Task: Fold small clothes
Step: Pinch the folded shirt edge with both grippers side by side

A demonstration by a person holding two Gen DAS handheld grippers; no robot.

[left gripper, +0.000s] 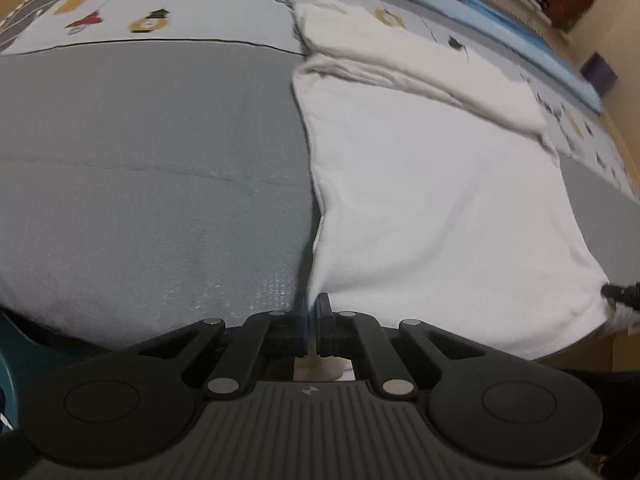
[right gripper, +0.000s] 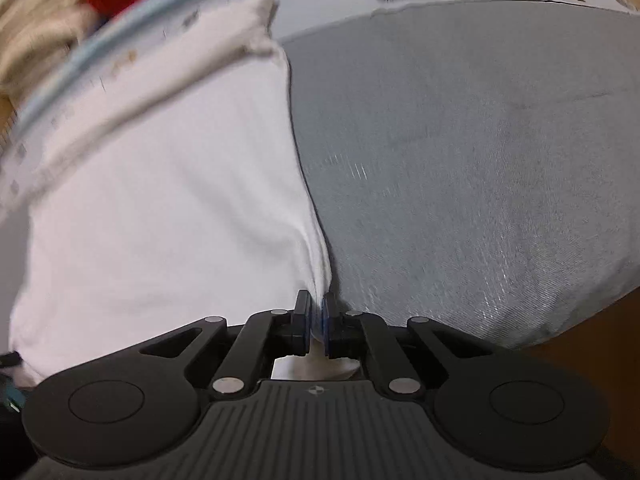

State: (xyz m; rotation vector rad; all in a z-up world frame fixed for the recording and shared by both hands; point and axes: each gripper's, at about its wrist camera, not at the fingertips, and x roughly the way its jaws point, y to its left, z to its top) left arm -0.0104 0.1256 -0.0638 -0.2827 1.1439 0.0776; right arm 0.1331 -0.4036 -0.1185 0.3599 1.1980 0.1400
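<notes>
- Landmark: the white garment (left gripper: pixel 432 200) lies flat on the grey bed cover (left gripper: pixel 140 168). All positions below are given relative to it.
- Left gripper (left gripper: pixel 311 322): jaws closed on the garment's near left corner; white cloth is pinched between the blue pads, and the left edge runs straight away from the fingertips.
- Garment body: from the left gripper it spreads to the right and away. A folded-over band crosses its far end, near the printed sheet (left gripper: pixel 120 4).
- Right gripper (right gripper: pixel 316 326): jaws closed on the garment's near right corner (right gripper: pixel 320 272); from here the cloth (right gripper: pixel 160 200) spreads to the left and away.
- Key relation: both grippers hold the same near edge, one at each corner, neither nearer than the other. The long axis appears to run away from the fingers toward the far band.
- Judgement: the next fold likely carries the near edge along that axis toward the far end; both corners should travel level, or the edge will skew.
</notes>
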